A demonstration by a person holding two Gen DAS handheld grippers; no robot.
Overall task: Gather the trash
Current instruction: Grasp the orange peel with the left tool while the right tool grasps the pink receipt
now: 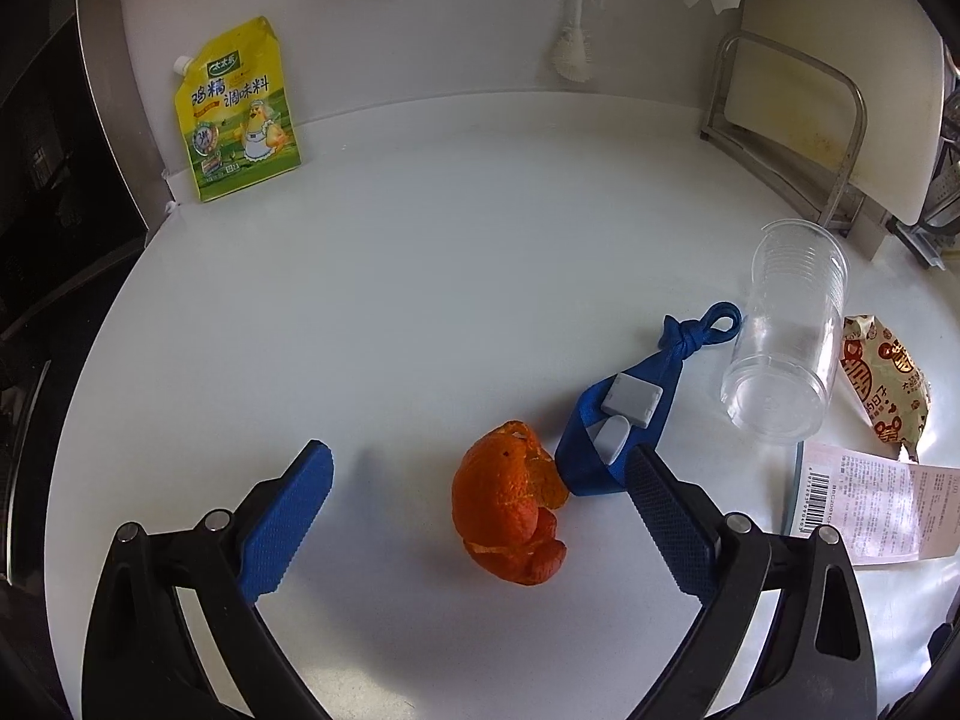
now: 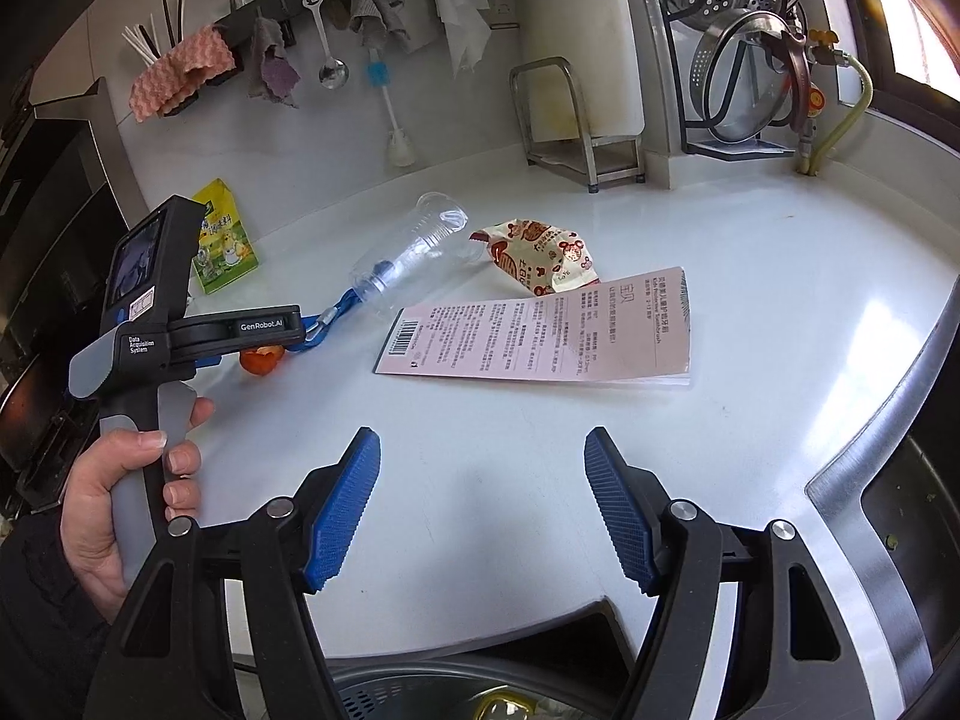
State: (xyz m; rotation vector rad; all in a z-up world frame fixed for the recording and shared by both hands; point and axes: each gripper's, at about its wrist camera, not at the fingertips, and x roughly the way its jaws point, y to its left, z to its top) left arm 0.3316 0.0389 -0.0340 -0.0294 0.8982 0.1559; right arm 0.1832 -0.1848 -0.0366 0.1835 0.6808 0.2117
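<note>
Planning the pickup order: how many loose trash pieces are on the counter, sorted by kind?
Orange peel: 1
Clear plastic cup: 1
Snack wrapper: 1
Pink printed package card: 1
Blue strap: 1
Total: 5

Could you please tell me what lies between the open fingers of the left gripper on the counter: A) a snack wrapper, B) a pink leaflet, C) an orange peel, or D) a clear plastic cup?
C: in the left wrist view the orange peel lies on the counter between the spread fingers of the left gripper, untouched by either.
</note>
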